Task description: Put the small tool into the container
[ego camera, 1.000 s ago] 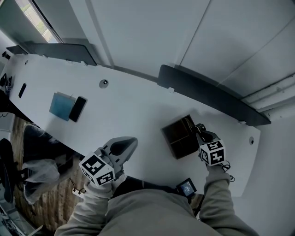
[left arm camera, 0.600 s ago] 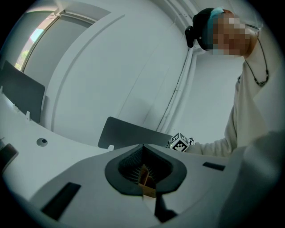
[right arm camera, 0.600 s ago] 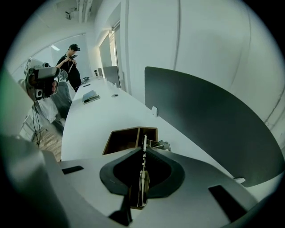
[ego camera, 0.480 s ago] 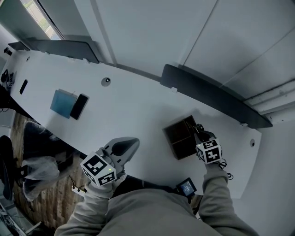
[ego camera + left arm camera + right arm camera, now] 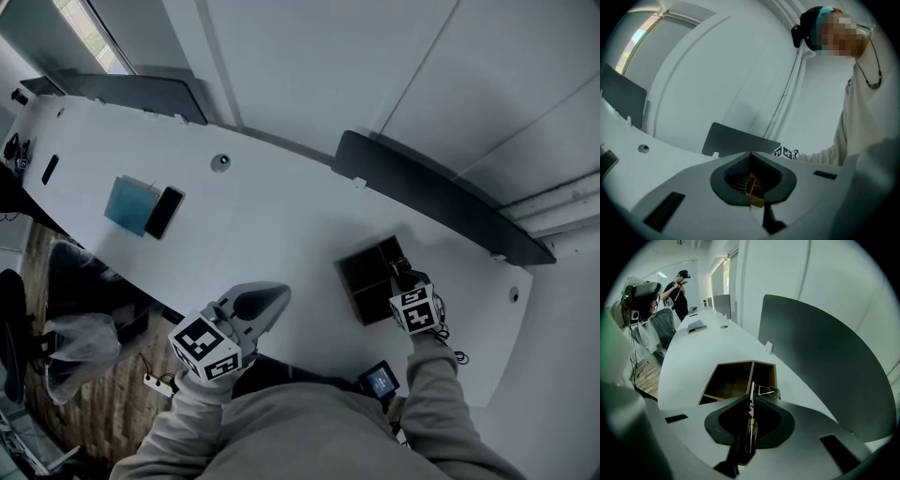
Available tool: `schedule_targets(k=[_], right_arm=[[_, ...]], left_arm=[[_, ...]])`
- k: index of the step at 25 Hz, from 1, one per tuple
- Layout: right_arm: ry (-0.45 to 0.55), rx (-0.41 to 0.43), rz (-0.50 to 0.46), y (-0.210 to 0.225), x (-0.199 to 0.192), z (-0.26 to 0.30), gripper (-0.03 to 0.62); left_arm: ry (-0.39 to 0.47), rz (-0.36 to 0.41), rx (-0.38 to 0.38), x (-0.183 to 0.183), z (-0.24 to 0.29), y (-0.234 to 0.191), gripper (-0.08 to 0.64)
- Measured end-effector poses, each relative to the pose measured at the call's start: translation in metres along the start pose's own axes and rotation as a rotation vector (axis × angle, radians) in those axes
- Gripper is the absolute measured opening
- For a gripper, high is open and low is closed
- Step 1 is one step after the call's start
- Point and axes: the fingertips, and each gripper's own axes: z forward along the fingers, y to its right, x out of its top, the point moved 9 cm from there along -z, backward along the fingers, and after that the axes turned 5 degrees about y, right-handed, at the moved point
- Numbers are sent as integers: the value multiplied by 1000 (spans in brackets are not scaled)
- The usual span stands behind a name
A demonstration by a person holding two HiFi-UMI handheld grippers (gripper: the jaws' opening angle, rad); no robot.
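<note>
well, we start with the long white desk (image 5: 281,216), which runs across the head view with a dark partition panel (image 5: 431,192) along its far edge. toward our right on it sits the container (image 5: 367,277), a dark open box split by dividers into compartments.

our left gripper (image 5: 262,302) hangs by the desk's near edge, well apart from the box. its jaws are closed together, with nothing of the task's between them. our right gripper (image 5: 403,277) tilts steeply down at the container's right side, clenched on the small tool (image 5: 765,391). this is a thin metal piece whose wiry end pokes out past the fingertips. in the right gripper view that end sits over the right-hand compartment, close by the divider. whether it is already below the rim we cannot tell.

we judge the step in hand to be lowering the tool into the box, with the pick-up done and the release not yet made. next we would need to bring the tip down inside the compartment walls, clear of the divider. then we would ease the jaws apart so the tool drops in rather than catching on the rim.
</note>
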Motion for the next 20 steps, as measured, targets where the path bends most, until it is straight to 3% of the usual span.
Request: schedule_targets(k=[8, 11, 12, 14, 20], right_arm=[[-2, -21, 2, -1, -2, -1, 43], [12, 16, 36, -1, -3, -3, 43], [23, 28, 49, -1, -1, -4, 53], [60, 28, 62, 1, 4, -12, 132], [167, 33, 135, 6, 16, -32, 156]], left_arm=[[3, -2, -2, 0, -3, 0, 2], [9, -2, -13, 0, -3, 0, 2], [10, -3, -21, 0, -4, 0, 1], [12, -6, -39, 1, -5, 2, 0], [-7, -7, -49, 2, -6, 1, 2]])
